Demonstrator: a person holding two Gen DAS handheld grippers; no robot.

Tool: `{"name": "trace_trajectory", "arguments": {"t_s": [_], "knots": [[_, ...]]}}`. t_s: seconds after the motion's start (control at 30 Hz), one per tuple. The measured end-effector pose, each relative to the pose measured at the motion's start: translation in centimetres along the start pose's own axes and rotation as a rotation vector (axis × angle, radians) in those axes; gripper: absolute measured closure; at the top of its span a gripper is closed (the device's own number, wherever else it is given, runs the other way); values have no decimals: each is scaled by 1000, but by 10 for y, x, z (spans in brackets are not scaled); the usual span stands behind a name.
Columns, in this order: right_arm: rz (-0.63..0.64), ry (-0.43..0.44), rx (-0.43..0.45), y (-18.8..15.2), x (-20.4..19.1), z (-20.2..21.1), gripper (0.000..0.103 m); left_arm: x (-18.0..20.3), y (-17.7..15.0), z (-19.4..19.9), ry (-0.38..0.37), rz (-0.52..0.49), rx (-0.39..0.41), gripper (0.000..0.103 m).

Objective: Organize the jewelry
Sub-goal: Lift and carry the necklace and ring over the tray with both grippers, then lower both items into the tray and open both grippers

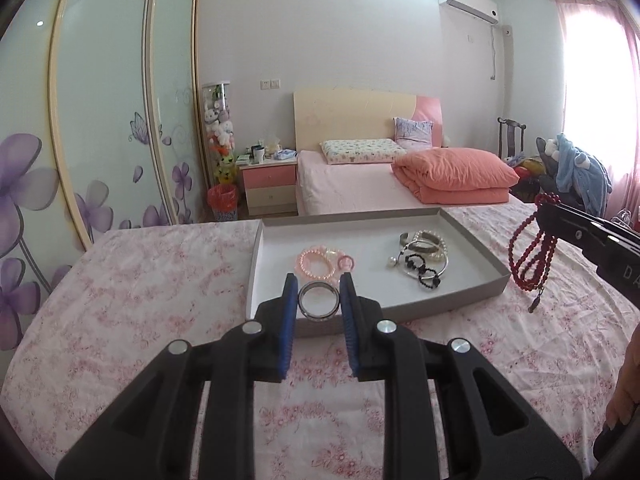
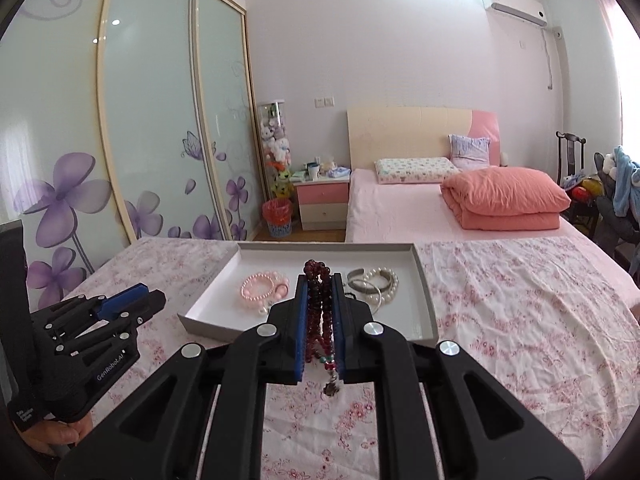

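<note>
- At my twelve o'clock, a pink-sheeted bed (image 1: 348,188) carries a folded coral quilt (image 1: 456,176).
- At ten o'clock I see a pink-and-cream nightstand (image 1: 270,188) beside a red mesh wastebasket (image 1: 222,200).

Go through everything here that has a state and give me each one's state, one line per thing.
Left gripper: shut on the silver ring.
Right gripper: shut on the red beads, which hang below it.
Tray: open, lying flat on the cloth.
Pink bracelets: lying in the tray.
Silver bangles: lying in the tray.
</note>
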State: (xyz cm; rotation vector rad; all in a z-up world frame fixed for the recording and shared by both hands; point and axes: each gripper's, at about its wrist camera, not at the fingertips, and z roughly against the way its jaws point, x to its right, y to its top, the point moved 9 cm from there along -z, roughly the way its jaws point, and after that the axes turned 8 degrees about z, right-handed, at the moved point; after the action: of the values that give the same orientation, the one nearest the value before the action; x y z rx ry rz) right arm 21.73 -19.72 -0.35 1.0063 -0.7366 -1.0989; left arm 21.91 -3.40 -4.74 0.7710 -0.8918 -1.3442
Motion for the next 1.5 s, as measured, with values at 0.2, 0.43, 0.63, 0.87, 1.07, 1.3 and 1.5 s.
{"name": "trace_trajectory", "arguments": {"t_s": [0.2, 0.43, 0.63, 0.87, 1.07, 1.3, 1.5], "knots": [[-5, 2, 25, 10, 1, 1, 91, 10, 8, -2, -10, -15, 15, 81], [-2, 4, 39, 20, 2, -5, 91, 12, 14, -12, -13, -22, 15, 81], [-18, 8, 48, 31, 10, -22, 91, 11, 26, -33, -22, 1, 1, 81], [-77, 25, 4, 33, 24, -61, 91, 8, 34, -71, -45, 40, -37, 81], [-96, 30, -71, 21, 34, -102, 91, 13, 33, -112, -72, 54, -97, 81], [-143, 48, -158, 2, 41, -136, 90, 22, 23, -145, -83, 44, -161, 81], [-186, 28, -168, -3, 53, -134, 56, 24, 17, -159, -121, 80, -219, 71]]}}
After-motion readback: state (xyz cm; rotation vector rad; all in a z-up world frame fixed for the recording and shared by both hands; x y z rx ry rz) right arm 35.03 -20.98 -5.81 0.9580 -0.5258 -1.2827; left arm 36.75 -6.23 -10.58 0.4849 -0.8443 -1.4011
